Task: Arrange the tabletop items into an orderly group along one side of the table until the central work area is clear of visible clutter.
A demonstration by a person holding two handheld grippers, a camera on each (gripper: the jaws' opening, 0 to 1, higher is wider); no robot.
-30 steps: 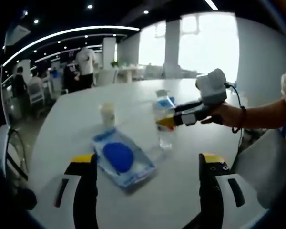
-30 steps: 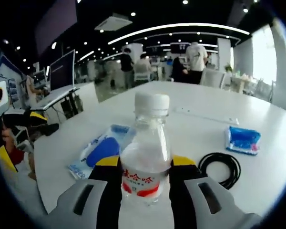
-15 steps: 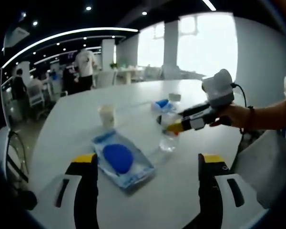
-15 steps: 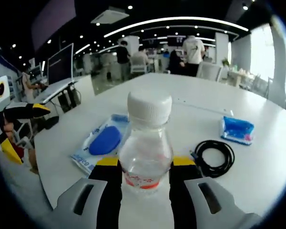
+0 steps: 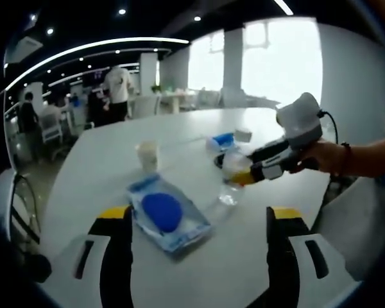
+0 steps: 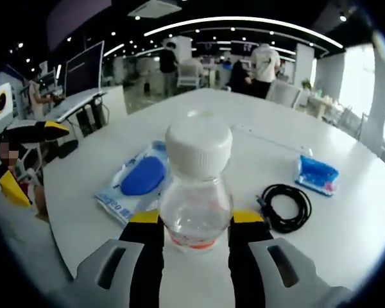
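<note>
**Bottle tilted in right tongs**

Bottle [image 6: 196,192] sits clamped between the right tongs [image 6: 196,224], leaning over the white counter [image 6: 256,256]. Beyond it lie a blue-and-white pack [image 6: 136,183], a coiled black cable [image 6: 285,206] and a blue packet [image 6: 316,175]. Left tongs [image 5: 196,221] gape wide, holding nothing, facing the pack [image 5: 167,215] and a cup [image 5: 147,155].

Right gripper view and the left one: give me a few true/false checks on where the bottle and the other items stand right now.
1. The right gripper is shut on the bottle. True.
2. The bottle has no cap. False: a white cap is on it.
3. The black cable lies coiled on the table. True.
4. The left gripper holds the blue packet. False: its jaws are open, short of the packet.
</note>
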